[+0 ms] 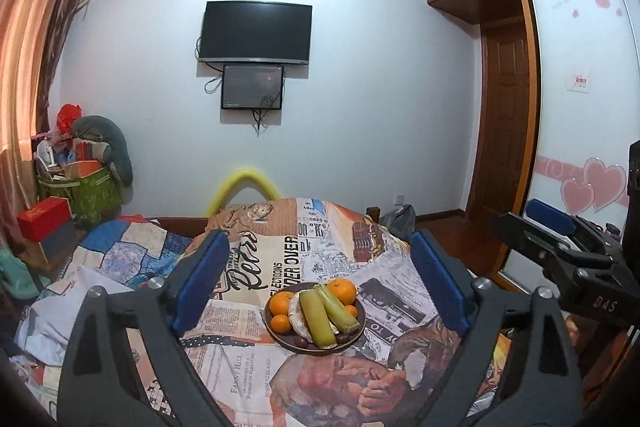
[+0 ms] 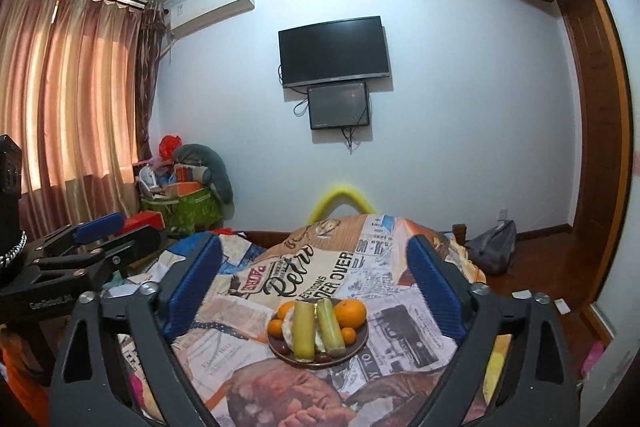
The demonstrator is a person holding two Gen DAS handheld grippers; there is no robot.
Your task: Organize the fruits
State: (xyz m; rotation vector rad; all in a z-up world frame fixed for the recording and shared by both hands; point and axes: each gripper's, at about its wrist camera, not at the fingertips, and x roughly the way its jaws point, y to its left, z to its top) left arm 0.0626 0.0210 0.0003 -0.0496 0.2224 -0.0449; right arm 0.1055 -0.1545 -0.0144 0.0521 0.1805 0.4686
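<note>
A brown plate [image 1: 361, 315] [image 2: 362, 341] stands on a table covered with newspaper-print cloth [image 1: 248, 359]. It holds oranges [image 1: 341, 290] [image 2: 351, 311], two yellow-green sticks [image 1: 316, 319] [image 2: 303, 329], a pale white fruit and some small dark fruits. My left gripper [image 1: 320, 243] hangs above and in front of the plate, blue pads wide apart, open, with nothing between them. My right gripper [image 2: 314, 245] is open and empty over the same plate. Each gripper also shows at the edge of the other's view, the right gripper [image 1: 560, 231] and the left gripper [image 2: 96, 233].
A patchwork quilt [image 1: 120, 251] lies left of the table. Beyond it stand a green basket of clutter [image 1: 92, 191] and a red box [image 1: 42, 223]. A wardrobe [image 1: 580, 107] and wooden door are at the right, a grey bag [image 2: 492, 247] on the floor, screens on the far wall.
</note>
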